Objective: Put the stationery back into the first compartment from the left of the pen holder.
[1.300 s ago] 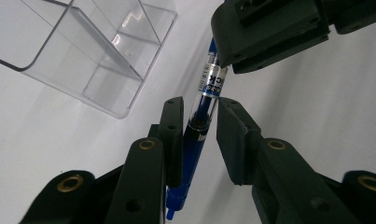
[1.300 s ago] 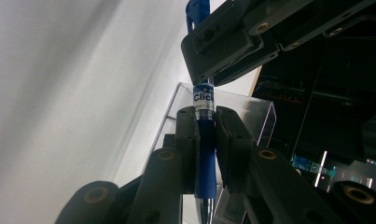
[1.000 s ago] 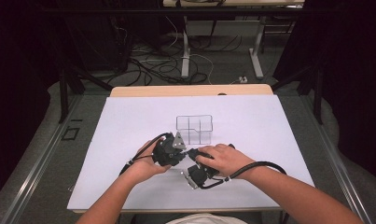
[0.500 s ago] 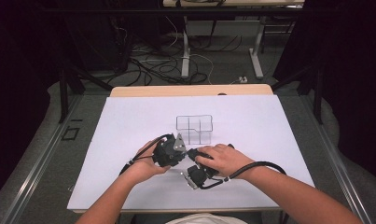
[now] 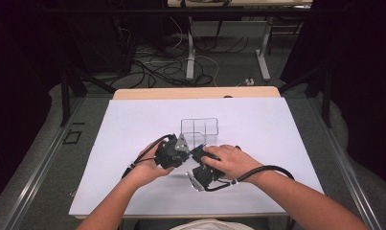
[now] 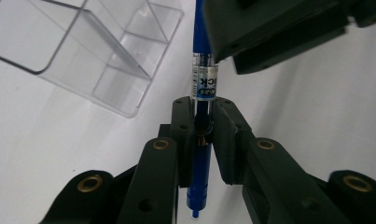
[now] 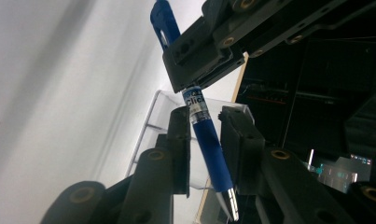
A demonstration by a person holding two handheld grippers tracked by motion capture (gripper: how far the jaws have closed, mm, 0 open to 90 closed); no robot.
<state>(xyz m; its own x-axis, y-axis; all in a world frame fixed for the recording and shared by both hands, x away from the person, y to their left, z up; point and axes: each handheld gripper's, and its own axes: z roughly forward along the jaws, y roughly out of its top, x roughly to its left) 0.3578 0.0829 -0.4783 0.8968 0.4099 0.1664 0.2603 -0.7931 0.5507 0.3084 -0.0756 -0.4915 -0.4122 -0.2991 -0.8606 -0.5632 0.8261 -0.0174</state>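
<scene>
A blue click pen [image 6: 202, 84] stands between my left gripper's [image 6: 202, 105] jaws, which are shut on its clear barrel. In the right gripper view the same pen [image 7: 209, 140] passes between my right gripper's [image 7: 204, 114] jaws. They stand open, with a small gap on the right side of the pen. The left gripper [image 7: 202, 51] grips the pen higher up, near its clip end. From above, both grippers [image 5: 174, 151] [image 5: 202, 167] meet just in front of a clear divided box [image 5: 199, 127].
The clear box [image 6: 83, 51] has several empty compartments and sits on the white table sheet [image 5: 277, 139]. Cables trail from both grippers toward the front edge. A wooden table edge [image 5: 195, 92] runs along the back, and beyond it the floor is covered with cables.
</scene>
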